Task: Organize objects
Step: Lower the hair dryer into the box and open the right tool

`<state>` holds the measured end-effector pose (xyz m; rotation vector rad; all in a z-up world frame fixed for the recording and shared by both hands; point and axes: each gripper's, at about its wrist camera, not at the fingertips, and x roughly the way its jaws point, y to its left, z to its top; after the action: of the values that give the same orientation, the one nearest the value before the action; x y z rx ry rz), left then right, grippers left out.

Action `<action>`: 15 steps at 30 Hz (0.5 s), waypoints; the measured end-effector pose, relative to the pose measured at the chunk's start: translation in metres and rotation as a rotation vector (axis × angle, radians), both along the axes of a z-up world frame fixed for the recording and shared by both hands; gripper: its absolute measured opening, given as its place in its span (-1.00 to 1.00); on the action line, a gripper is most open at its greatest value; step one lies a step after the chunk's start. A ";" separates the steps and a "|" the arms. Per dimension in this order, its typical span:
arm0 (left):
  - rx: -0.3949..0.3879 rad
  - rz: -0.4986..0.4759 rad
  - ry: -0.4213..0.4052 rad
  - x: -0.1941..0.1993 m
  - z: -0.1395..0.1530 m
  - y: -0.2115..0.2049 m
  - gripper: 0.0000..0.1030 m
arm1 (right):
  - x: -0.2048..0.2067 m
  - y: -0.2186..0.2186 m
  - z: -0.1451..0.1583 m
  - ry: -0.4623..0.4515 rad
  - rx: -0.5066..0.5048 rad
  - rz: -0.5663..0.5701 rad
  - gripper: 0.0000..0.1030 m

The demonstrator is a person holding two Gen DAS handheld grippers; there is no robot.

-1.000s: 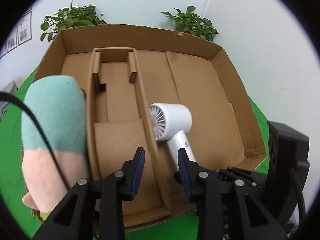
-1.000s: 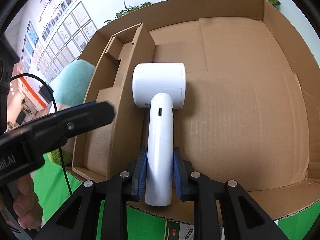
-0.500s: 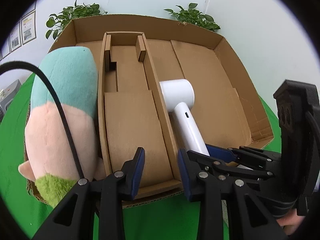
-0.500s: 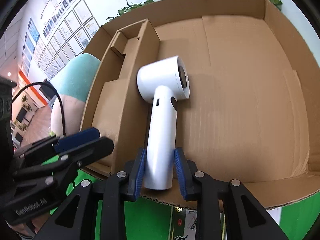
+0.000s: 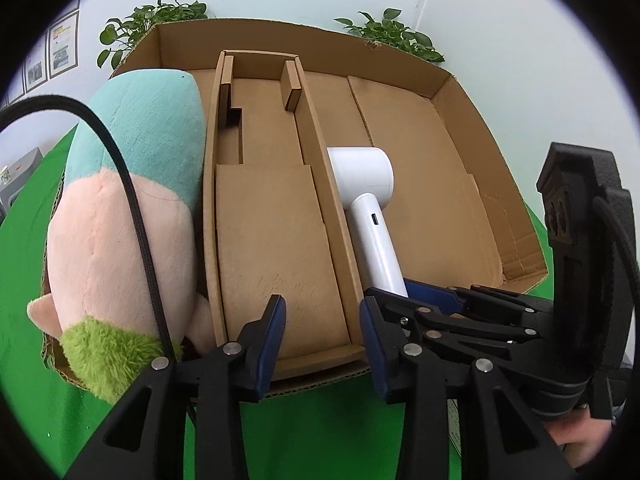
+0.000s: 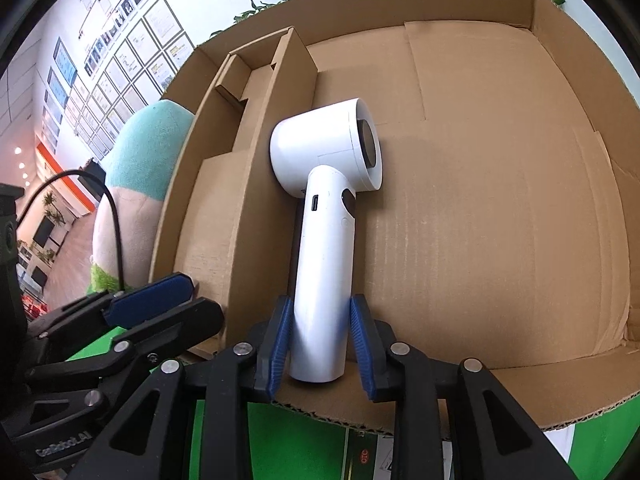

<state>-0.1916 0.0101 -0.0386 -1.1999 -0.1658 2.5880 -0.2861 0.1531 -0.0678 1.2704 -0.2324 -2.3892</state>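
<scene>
A white hair dryer [image 6: 326,216] lies in the big right compartment of a cardboard box [image 6: 500,208], beside the divider wall; it also shows in the left wrist view [image 5: 366,200]. My right gripper [image 6: 322,342] has opened; its blue pads stand either side of the handle with small gaps. My left gripper [image 5: 322,328] is open and empty over the box's near edge, in front of the middle compartment. A teal, pink and green plush toy [image 5: 128,208] fills the left compartment.
The box [image 5: 440,152] sits on a green surface [image 5: 304,432]. A raised cardboard insert [image 5: 276,240] fills the middle compartment. A black cable [image 5: 132,208] crosses the plush. Potted plants [image 5: 384,32] stand behind the box. The right gripper's body [image 5: 520,328] is beside my left gripper.
The right gripper rolled the dryer and set it down in the box, then its jaws widened off the handle. The left gripper drew back toward the near edge.
</scene>
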 end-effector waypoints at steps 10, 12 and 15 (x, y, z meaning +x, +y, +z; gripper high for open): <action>0.001 0.010 0.007 0.002 -0.002 -0.006 -0.27 | 0.005 0.003 0.011 0.038 0.037 -0.008 -0.78; 0.002 0.011 0.010 0.002 -0.002 -0.007 -0.27 | 0.003 -0.001 0.006 0.046 0.041 -0.007 -0.76; 0.007 0.012 0.014 0.003 -0.002 -0.008 -0.27 | 0.001 -0.001 0.005 0.032 0.009 -0.002 -0.76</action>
<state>-0.1888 0.0021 -0.0403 -1.1822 -0.1788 2.6029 -0.2848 0.1519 -0.0632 1.2360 -0.2132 -2.4124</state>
